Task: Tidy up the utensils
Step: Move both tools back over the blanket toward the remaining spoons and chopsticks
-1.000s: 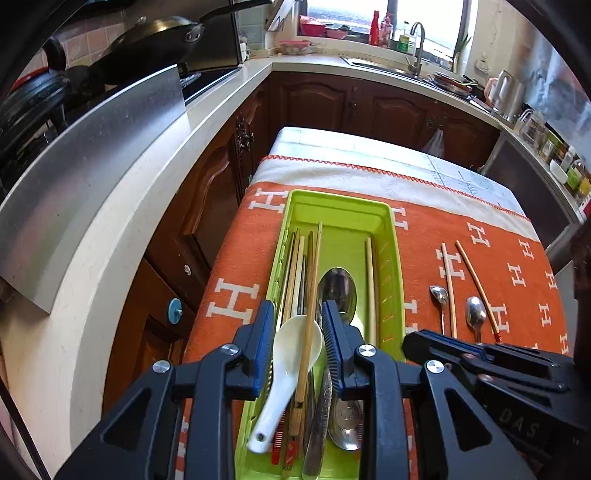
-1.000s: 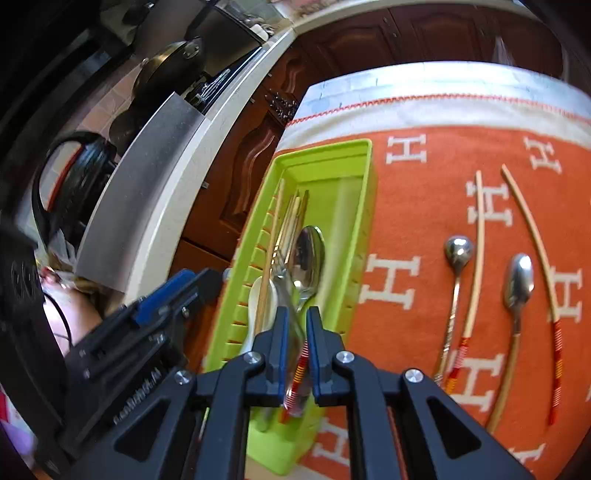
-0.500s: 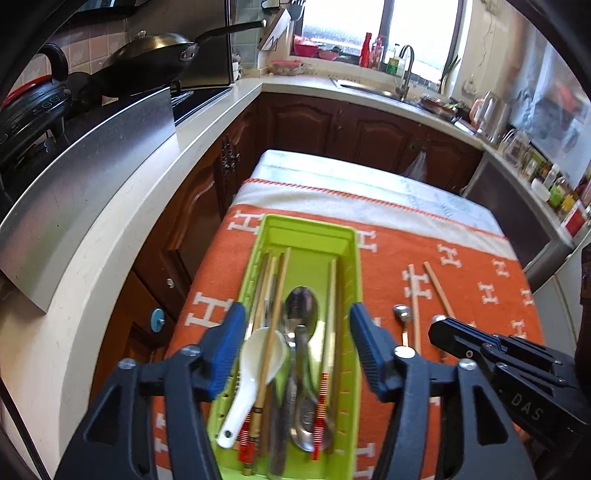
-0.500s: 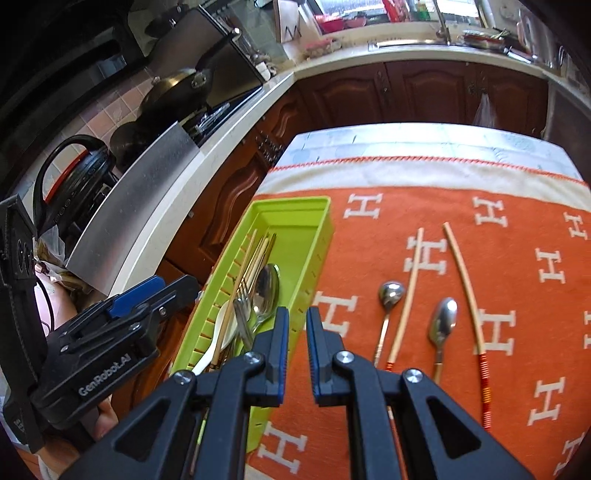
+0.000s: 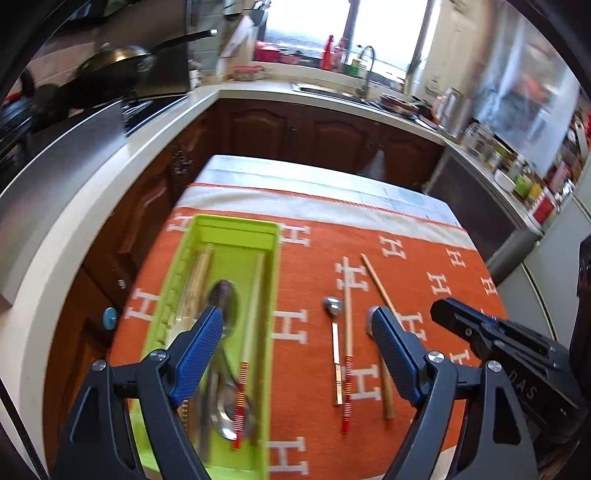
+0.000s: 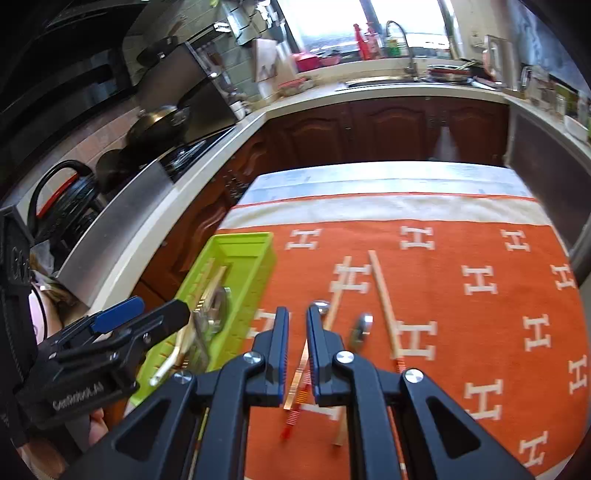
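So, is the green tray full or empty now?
Partly full. The green tray holds spoons and chopsticks, while two spoons and two chopsticks lie outside on the orange cloth.

Daylight floods in from the window (image 5: 314,33) at the far end, blown out to white. Both fisheye views bend strongly toward dark, vignetted corners. Motion blur smears the utensils in the green tray (image 6: 255,295); the hob side sits dim.
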